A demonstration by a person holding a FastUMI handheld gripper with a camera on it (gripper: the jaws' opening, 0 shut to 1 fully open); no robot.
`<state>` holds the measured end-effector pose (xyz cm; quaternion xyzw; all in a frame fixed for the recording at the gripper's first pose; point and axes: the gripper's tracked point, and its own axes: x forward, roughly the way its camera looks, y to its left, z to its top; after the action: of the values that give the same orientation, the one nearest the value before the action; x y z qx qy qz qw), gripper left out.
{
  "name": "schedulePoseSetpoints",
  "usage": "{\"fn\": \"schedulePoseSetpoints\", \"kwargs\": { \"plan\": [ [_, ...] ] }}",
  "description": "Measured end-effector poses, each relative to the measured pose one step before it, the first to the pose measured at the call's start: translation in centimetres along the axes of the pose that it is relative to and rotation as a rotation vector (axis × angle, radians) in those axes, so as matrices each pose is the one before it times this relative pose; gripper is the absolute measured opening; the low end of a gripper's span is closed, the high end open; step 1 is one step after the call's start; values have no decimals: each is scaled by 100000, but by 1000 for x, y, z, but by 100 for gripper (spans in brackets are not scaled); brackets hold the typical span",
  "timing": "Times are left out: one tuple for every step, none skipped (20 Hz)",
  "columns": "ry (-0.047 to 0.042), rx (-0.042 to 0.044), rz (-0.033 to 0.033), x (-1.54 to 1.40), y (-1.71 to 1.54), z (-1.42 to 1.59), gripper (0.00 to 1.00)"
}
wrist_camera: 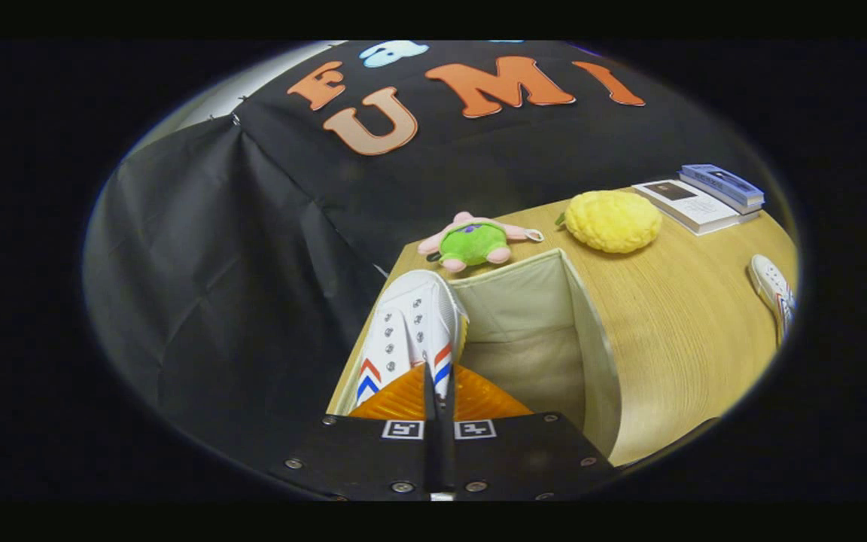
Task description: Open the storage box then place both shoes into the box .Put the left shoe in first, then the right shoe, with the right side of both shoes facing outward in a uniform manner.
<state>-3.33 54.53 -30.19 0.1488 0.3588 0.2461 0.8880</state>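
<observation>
Two shoes are in play: you are carrying one white canvas sneaker with the hand-held gripper, whose fingers are pressed together on the shoe's upper near its heel end, toe pointing ahead over the near left part of the open fabric storage box. The second sneaker is lying well apart, toward the right edge of the table.

Judging by its look, the sneaker is handling light, with soft canvas that is giving under the pinch and a stiffer rubber sole; the rim of the opening seems the surest place to be holding, since the toe will be sagging. The box walls look soft too, so they may be bending if the shoe is brushing them.

Around you, the wood-grain table is looking smooth. Beyond the box, a green-and-pink plush toy and a yellow plush are sitting near the far edge, with stacked books at the far right corner. Black cloth is walling the booth.
</observation>
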Motion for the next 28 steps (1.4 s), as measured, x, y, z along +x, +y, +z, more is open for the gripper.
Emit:
{"fn": "schedulePoseSetpoints", "kwargs": {
  "plan": [
    [427,342,-568,270,-158,-61,2],
    [392,193,-343,1,127,-56,2],
    [791,-6,1618,-5,447,-40,4],
    [-202,-986,-388,-236,106,325,14],
    [-1483,-2003,-862,-21,-37,622,24],
    [-1555,-2082,-493,-648,53,582,42],
    [-1196,-1943,47,-603,14,774,60],
    [-1528,-1169,398,-279,-5,698,77],
    [-2044,-759,313,-513,-157,854,88],
    [-2156,-987,-230,-840,-251,1035,98],
    [-2157,-1133,-360,-474,-371,934,98],
    [-1826,-981,-124,-614,-591,984,98],
    [-2124,-555,-604,-635,-765,1159,98],
    [-2817,-799,-883,-518,-858,1370,98],
    [-2049,-1982,-1578,-480,-1180,1157,98],
    [-2465,-1703,-2200,-530,-1442,1093,98],
    [-3151,-1025,-1965,-498,-1505,1263,99],
    [-2359,-613,-1895,-495,-1433,1123,98],
    [-1336,-345,-2935,-457,-1843,731,98],
    [-1533,186,-2066,-506,-1708,772,98],
    [-1427,250,-2486,-501,-1818,733,98],
    [-1347,-335,-2432,-402,-1715,612,98],
    [-1361,-593,-2582,-243,-1768,487,99],
    [-843,-433,-1926,-254,-1529,443,98],
    [-47,-748,-1329,-319,-1338,229,98],
    [-708,-1208,-2091,-268,-1561,333,98],
    [-794,-1490,-2201,-252,-1712,314,98],
    [-510,-996,-1948,-258,-1642,75,98]
  ]
}}
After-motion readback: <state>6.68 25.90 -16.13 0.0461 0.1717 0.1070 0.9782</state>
